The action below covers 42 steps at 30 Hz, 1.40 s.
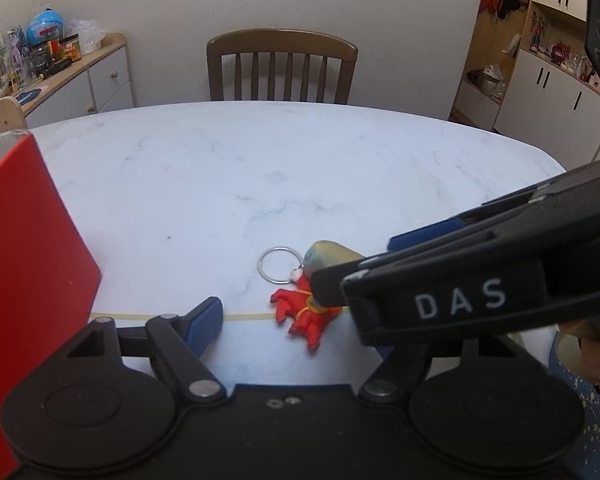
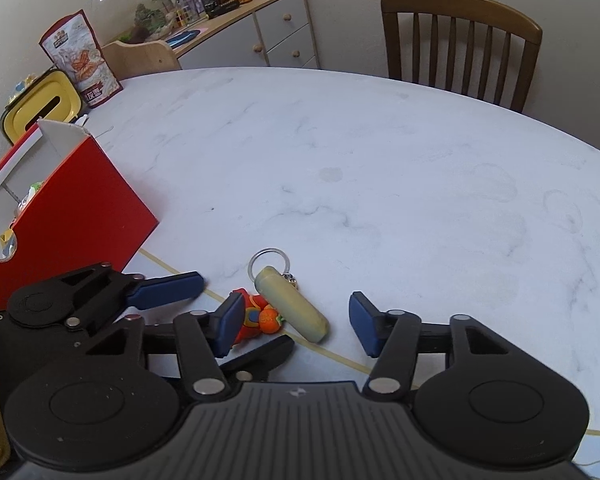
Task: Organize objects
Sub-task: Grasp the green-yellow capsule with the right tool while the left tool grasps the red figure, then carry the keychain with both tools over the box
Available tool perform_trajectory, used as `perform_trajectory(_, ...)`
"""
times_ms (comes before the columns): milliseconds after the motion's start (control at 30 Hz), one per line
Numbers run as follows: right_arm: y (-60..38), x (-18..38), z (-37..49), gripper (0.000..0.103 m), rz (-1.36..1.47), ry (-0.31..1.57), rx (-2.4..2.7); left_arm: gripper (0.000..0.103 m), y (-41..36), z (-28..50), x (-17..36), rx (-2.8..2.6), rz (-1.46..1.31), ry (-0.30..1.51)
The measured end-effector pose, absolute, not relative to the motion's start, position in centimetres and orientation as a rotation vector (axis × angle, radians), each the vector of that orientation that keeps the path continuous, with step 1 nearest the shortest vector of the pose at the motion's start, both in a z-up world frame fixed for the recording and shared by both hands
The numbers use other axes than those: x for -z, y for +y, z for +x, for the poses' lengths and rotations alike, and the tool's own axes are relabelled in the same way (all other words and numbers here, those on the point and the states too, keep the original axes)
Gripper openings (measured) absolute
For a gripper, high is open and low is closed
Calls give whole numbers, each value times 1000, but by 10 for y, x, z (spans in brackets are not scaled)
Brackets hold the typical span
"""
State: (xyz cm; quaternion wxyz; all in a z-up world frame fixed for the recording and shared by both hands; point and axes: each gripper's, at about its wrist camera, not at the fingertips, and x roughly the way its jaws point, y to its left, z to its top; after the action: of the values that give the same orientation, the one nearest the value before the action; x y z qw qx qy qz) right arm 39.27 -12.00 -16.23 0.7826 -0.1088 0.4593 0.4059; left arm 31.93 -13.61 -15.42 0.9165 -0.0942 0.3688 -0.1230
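Note:
A keychain lies on the white marble table (image 2: 380,160) near its front edge. It has a red rubber figure (image 1: 304,316), a yellow-green capsule (image 2: 290,304) and a metal ring (image 1: 278,264). My right gripper (image 2: 296,326) is open, and its blue pads stand on either side of the capsule and figure without touching them. My left gripper (image 1: 300,320) is open low over the same spot. Its left pad (image 1: 204,324) shows, while the right gripper (image 1: 360,264) crosses in front and hides its right finger. An open red box (image 2: 80,220) stands to the left.
Small items lie in the red box. A snack bag (image 2: 82,60) and a yellow container (image 2: 40,108) stand at the table's far left. A wooden chair (image 1: 282,66) is behind the table. A beige tape line (image 1: 244,316) runs under the keychain. Cabinets line the walls.

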Motion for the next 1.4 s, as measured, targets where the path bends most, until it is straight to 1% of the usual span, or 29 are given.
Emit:
perform_trajectory(100,-118,166,395,45,-234,1007,-875,68,-137,321,154,260,-196,755)
perform_trajectory(133,-118,166,396,43,-227,1012,-876,63,-137,321,154,262,-199,753)
perform_trajectory(267,-119,167,395,37,-221,1012,-878,54,-138,322,153,282,-198,749)
perform_trajectory(300,-120,167,396,35,-215,1015,-878,49,-139,322,152,285,-198,748)
perform_trajectory(333,-121,166,397,34,-203,1020,-878,46,-140,322,152,284,-194,749)
perform_trajectory(367,-122,166,398,33,-195,1022,-876,43,-140,322,152,286,-194,748)
perform_trajectory(433,-123,164,397,28,-192,1016,-872,39,-142,322,151,283,-186,750)
perform_trajectory(467,-124,163,397,27,-190,1015,-868,39,-142,322,151,283,-182,751)
perform_trajectory(533,-126,162,397,20,-178,1016,-856,39,-141,323,150,284,-188,756)
perform_trajectory(567,-127,161,397,19,-175,1015,-851,39,-140,323,150,281,-191,759)
perform_trajectory(933,-143,149,383,15,-139,1012,-837,38,-130,310,135,271,-229,775)
perform_trajectory(1400,-173,107,346,15,-130,949,-853,38,-111,274,97,267,-245,756)
